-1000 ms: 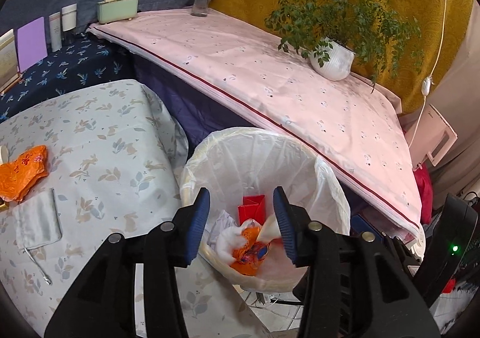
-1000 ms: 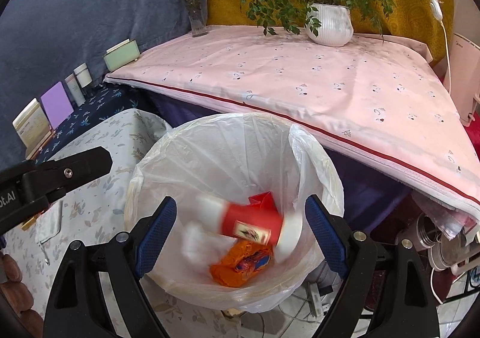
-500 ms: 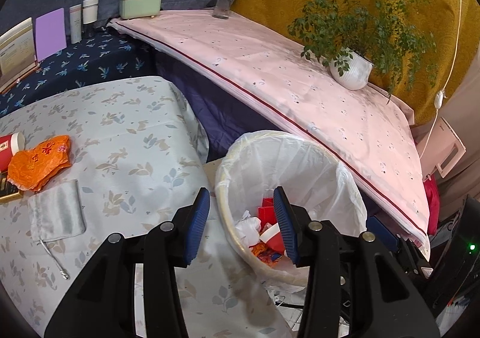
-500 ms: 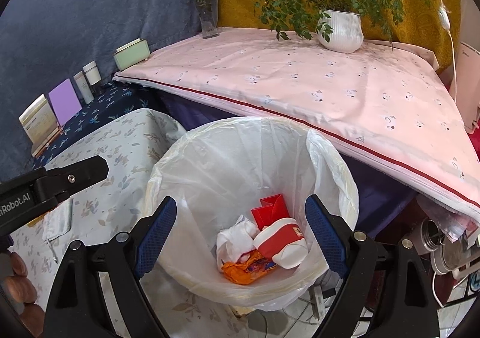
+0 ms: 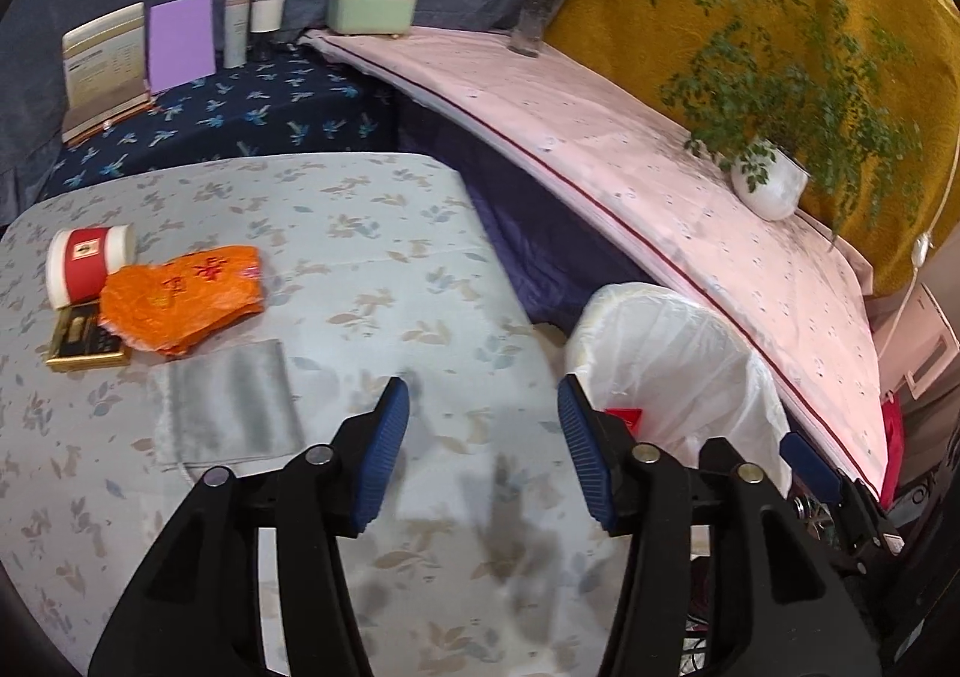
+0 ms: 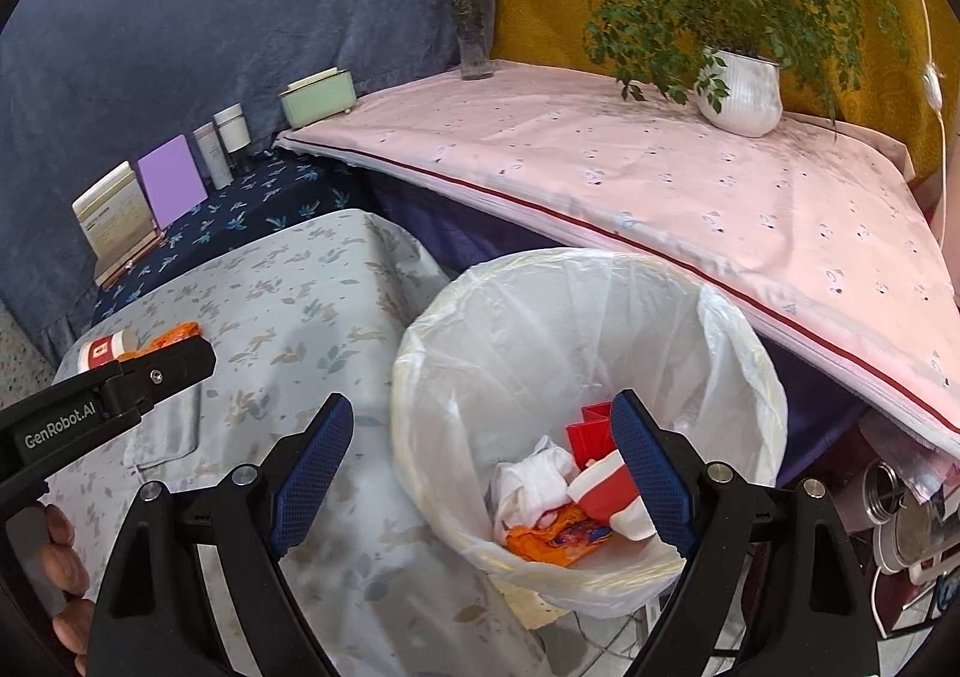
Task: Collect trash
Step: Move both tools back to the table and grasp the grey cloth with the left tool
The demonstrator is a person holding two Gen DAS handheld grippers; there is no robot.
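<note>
A bin with a white liner (image 6: 600, 317) (image 5: 678, 353) stands beside the floral-cloth table (image 5: 372, 269); inside lie a red-and-white cup (image 6: 606, 491), white crumpled paper (image 6: 534, 479), a red carton (image 6: 591, 428) and an orange wrapper (image 6: 558, 536). On the table's left rest another red-and-white cup (image 5: 87, 263) (image 6: 105, 350), an orange plastic bag (image 5: 180, 296), a gold-edged dark box (image 5: 84, 344) and a grey pouch (image 5: 225, 407). My left gripper (image 5: 483, 452) hovers over the table, its jaws opening with nothing between them. My right gripper (image 6: 480, 473) is open above the bin's near rim, holding nothing.
A pink-covered bed (image 6: 660, 185) lies behind the bin, with a potted plant (image 6: 741, 89) and flower vase (image 6: 474, 41) on it. Books, bottles and a green box (image 5: 372, 11) line the dark-blue shelf. A hand (image 6: 60, 569) holds the left gripper's handle. Clutter sits at the floor right.
The left gripper swung left from over the bin to above the table and its jaws widened. The red-and-white cup fell from between the right gripper's jaws into the bin; that gripper shifted slightly left.
</note>
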